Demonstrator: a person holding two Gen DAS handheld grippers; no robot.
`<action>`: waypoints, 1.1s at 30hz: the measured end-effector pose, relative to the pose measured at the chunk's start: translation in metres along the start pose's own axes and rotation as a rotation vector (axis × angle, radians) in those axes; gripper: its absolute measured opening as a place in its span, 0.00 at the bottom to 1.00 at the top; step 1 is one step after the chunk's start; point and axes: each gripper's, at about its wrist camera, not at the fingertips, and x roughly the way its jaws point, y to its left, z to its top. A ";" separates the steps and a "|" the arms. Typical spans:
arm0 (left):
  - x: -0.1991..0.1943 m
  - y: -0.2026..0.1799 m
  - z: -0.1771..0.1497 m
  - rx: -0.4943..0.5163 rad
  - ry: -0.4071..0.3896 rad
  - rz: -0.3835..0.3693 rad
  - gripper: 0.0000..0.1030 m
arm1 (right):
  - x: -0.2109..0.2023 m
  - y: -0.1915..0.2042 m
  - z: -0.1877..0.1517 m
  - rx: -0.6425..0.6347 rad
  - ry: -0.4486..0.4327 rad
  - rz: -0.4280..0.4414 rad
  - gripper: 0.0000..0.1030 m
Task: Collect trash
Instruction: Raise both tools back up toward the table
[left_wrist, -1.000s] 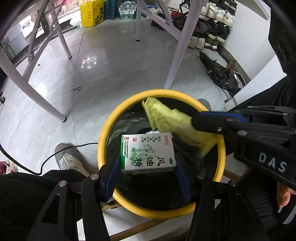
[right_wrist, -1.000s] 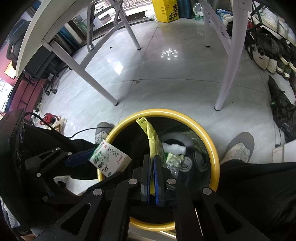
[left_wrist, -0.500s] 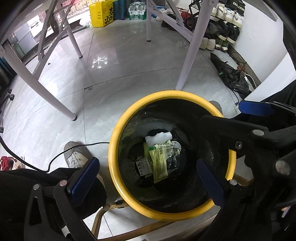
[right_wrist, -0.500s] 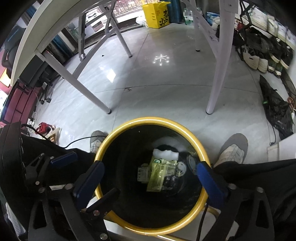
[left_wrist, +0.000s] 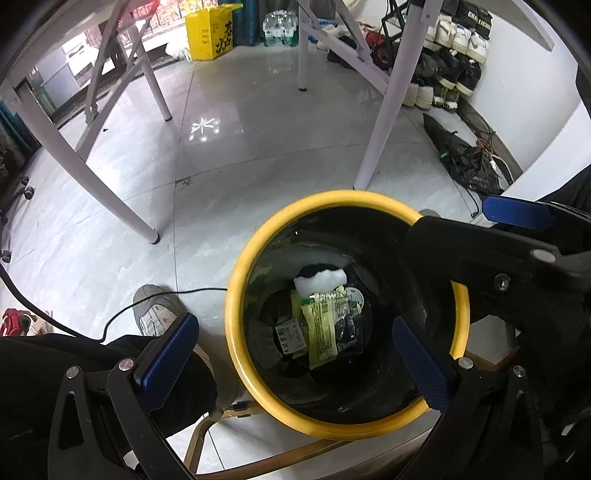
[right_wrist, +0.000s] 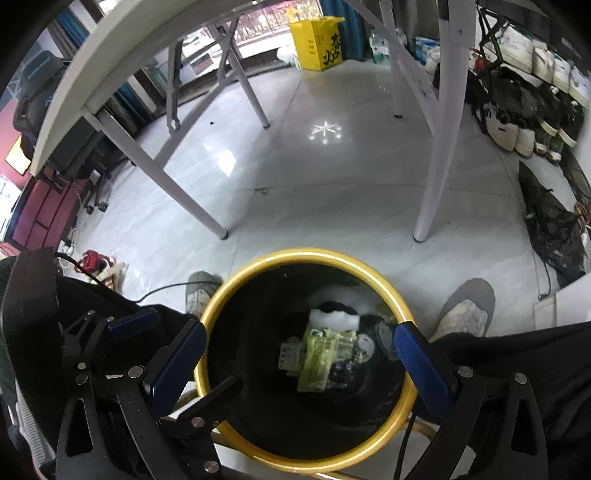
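Trash (left_wrist: 322, 325) deep below bin rim (left_wrist: 236, 295)

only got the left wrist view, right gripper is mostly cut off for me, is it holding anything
Observer: No. In the right wrist view the right gripper has its jaws wide apart with nothing between them.
Operator: ok where is it aimed
Observer: Down into the yellow-rimmed bin; the yellow wrapper at the bottom shows between the jaws.
Operator: anything by the bin on my blind side
Observer: A grey shoe on the floor, just right of the rim.
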 end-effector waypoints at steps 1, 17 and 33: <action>-0.003 0.001 0.000 -0.005 -0.012 0.005 0.99 | -0.002 0.002 0.001 -0.003 -0.011 0.004 1.00; -0.076 0.022 0.014 -0.044 -0.274 0.050 0.99 | -0.096 0.028 0.025 -0.126 -0.308 0.027 1.00; -0.152 0.057 0.082 -0.066 -0.514 0.109 0.99 | -0.176 0.088 0.133 -0.287 -0.513 -0.029 1.00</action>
